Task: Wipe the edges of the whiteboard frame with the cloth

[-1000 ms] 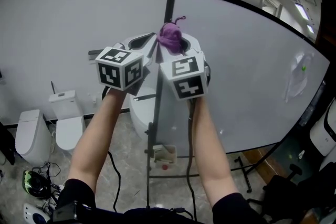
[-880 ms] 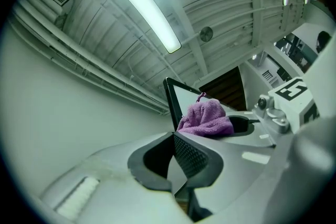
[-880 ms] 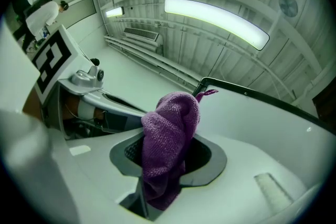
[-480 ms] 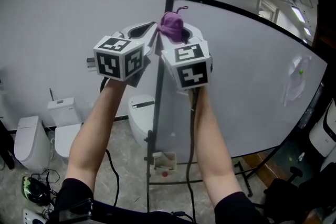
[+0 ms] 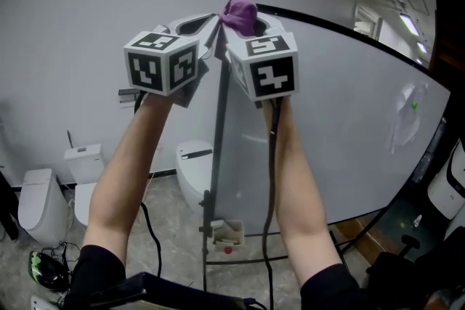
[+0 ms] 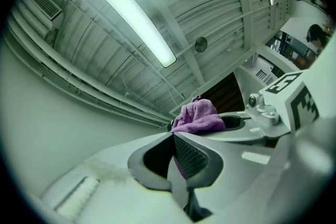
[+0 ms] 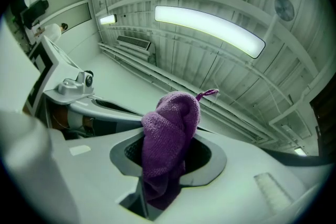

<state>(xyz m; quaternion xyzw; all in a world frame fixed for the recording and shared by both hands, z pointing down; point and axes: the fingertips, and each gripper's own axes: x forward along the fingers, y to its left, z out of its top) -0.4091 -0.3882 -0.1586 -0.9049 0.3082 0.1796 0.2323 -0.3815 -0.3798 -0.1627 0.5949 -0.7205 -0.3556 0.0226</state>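
Both arms have gone up since a second ago, carrying the crumpled purple knit cloth (image 5: 241, 11) from partway down the left edge to the top left corner of the black frame (image 5: 219, 120) of the large whiteboard (image 5: 349, 120).

The head view shows the cloth bunched against that corner, with the right gripper (image 5: 251, 29) under it and the left gripper (image 5: 207, 29) just beside it, tips pointing at the cloth. It does not show how either pair of jaws stands.

The right gripper view does. The right gripper (image 7: 168, 165) has its jaws pinching the cloth (image 7: 168, 134), which bulges out above them with a thin loop sticking up, below a long ceiling light (image 7: 210, 29).

In the left gripper view, the left gripper (image 6: 174, 139) has its jaws drawn together at the tips. The cloth (image 6: 199, 117) lies beyond them. A purple sliver shows beside one textured pad; whether it is pinched there cannot be told.
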